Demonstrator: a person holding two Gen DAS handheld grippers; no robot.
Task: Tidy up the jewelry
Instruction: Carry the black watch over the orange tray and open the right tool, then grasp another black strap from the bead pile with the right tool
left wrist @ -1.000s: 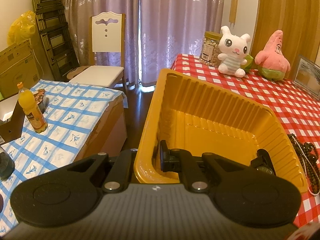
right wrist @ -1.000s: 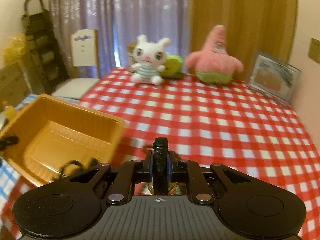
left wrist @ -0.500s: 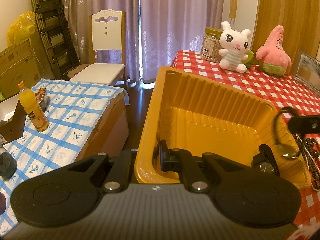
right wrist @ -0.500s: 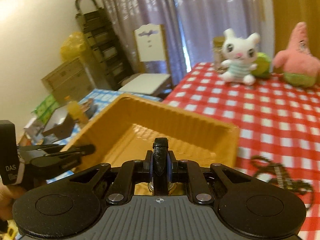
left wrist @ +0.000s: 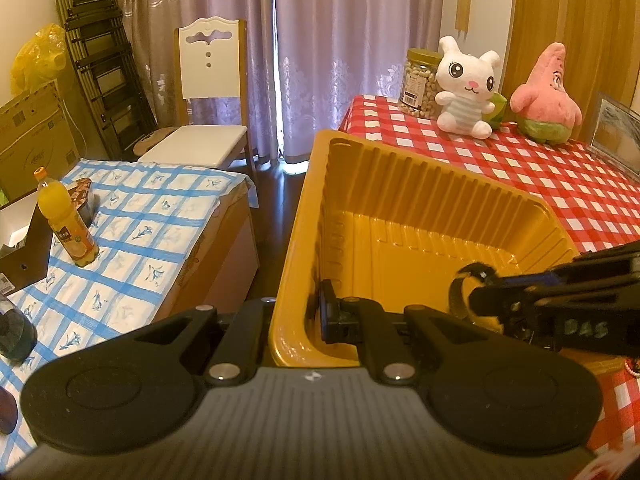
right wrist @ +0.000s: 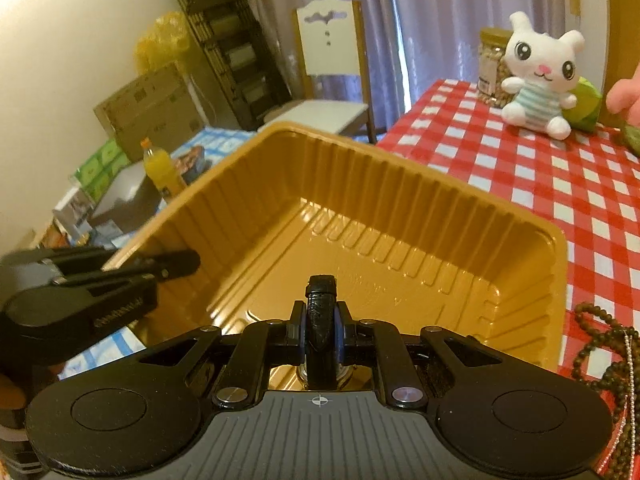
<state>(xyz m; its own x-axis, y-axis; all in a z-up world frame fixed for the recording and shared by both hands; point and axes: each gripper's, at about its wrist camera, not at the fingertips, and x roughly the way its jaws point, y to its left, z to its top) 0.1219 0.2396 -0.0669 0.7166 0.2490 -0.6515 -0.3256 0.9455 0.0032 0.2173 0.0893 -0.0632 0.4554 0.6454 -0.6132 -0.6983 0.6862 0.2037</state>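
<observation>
**Watch poised over the yellow tray**

We hold a black-strapped watch (right wrist: 320, 322) clenched between the jaws of our right gripper (right wrist: 320, 330), its strap standing up between the pads and what looks like a metal case just below. It hangs over the near end of the yellow tray (right wrist: 556, 280), not yet set down. Our left gripper (left wrist: 296, 312) is clamped on the tray's near wall, steadying it at the edge of the red checked table (left wrist: 560, 184).

We judge the step to be the drop-off: next we should lower the watch to the tray floor and release the jaws. The dark bead necklaces (right wrist: 600, 344) lie on the cloth just beside the tray, awaiting their turn.

The letters "DAS" can be read on the right gripper's side in the left view; the nut jar (left wrist: 420, 80) label is too small to read.
</observation>
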